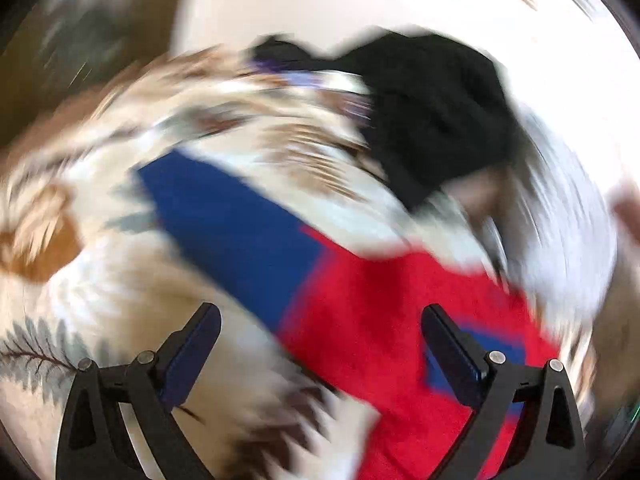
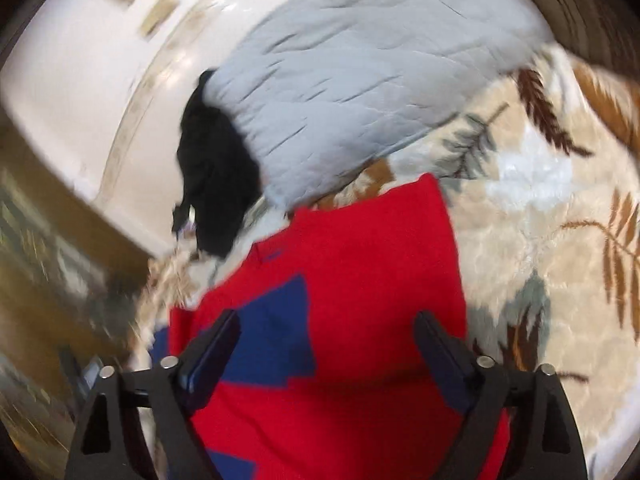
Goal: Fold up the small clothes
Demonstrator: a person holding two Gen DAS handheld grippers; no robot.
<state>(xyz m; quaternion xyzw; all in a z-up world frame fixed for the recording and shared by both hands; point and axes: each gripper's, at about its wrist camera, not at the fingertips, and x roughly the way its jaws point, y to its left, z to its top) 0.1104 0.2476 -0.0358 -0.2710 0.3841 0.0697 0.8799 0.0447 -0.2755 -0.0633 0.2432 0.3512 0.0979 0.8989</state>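
Note:
A red and blue garment (image 1: 360, 312) lies spread on a cream bedspread with a leaf print (image 1: 80, 320). In the left wrist view, which is blurred by motion, my left gripper (image 1: 320, 320) hangs above the garment's blue and red parts, jaws wide apart, nothing between them. In the right wrist view the same garment (image 2: 360, 280) fills the lower middle. My right gripper (image 2: 328, 332) stands open just over it, one finger over a blue patch (image 2: 276, 340), the other over red cloth. Neither gripper presses on the fabric.
A black garment (image 1: 432, 120) lies crumpled past the red one, also in the right wrist view (image 2: 216, 176). A pale blue quilted cover (image 2: 360, 80) sits beyond it. The bedspread (image 2: 540, 240) extends right. Wooden furniture (image 2: 48, 240) stands at the left.

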